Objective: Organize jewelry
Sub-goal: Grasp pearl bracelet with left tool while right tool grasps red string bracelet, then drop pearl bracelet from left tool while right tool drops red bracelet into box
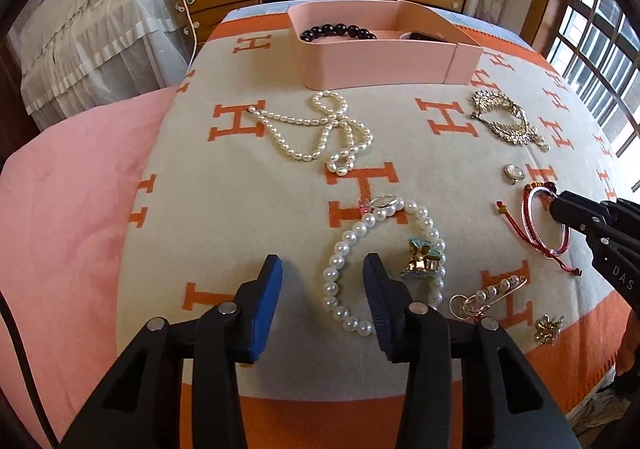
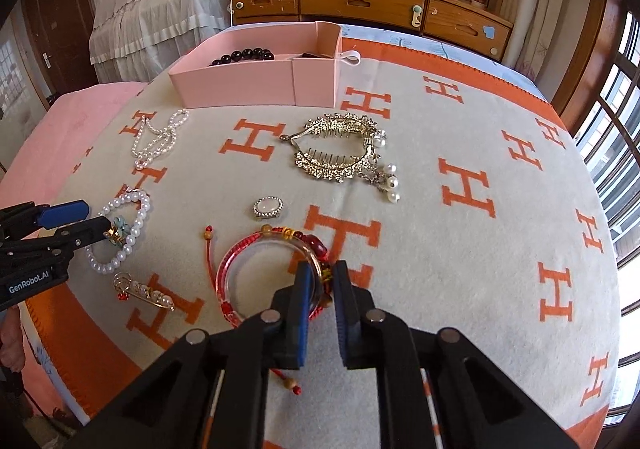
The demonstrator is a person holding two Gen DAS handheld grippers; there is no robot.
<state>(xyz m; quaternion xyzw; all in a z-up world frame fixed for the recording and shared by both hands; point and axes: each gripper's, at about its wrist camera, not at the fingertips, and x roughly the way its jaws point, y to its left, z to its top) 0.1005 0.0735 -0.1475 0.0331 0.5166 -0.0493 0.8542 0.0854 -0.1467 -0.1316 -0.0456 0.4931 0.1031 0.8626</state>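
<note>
1. The right gripper (image 2: 322,281), low in the frame, is clamped on the clear bangle wound with red cord (image 2: 256,261), lying on the orange-and-cream blanket (image 2: 460,249).
2. The left gripper (image 1: 322,269) stands apart, straddling the white pearl bracelet (image 1: 340,249).
3. The pink cardboard box (image 2: 240,87), upper centre, holds a dark bead bracelet (image 2: 244,55).

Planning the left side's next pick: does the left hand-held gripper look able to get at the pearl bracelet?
Probably yes. The left hand-held gripper is open and straddles the pearl bracelet near its left arc; only a small butterfly clip lies beside it.
</note>
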